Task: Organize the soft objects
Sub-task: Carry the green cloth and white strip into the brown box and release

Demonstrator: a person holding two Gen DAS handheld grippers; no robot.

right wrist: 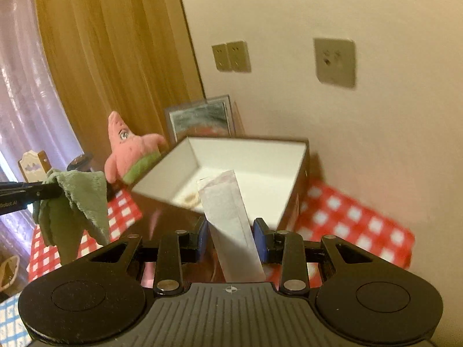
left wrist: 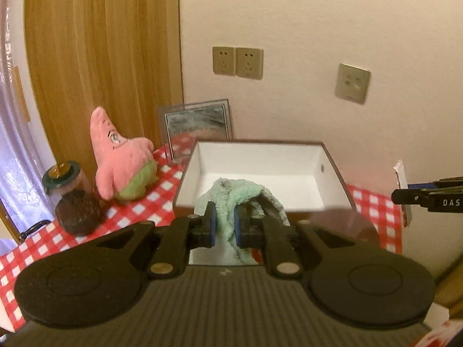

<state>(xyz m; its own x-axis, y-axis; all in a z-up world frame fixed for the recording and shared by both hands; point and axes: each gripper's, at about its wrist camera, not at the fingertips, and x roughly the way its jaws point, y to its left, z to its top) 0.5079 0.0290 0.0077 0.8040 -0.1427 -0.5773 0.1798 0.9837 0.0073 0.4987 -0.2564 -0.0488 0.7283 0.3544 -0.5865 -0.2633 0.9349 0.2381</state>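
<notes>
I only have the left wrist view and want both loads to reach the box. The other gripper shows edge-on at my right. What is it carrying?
Observer: The right gripper has its jaws closed on a flat white packet, which points up toward the open box.
Operator: My towel blocks the box floor. Is anything in there?
Observer: Yes, one small pale item lies on the floor near the front wall. It is too blurred to identify.
Operator: Is my towel over the box?
Observer: No. From the right wrist view, the green towel hangs from the left gripper to the left of the box, over the checked cloth.
</notes>
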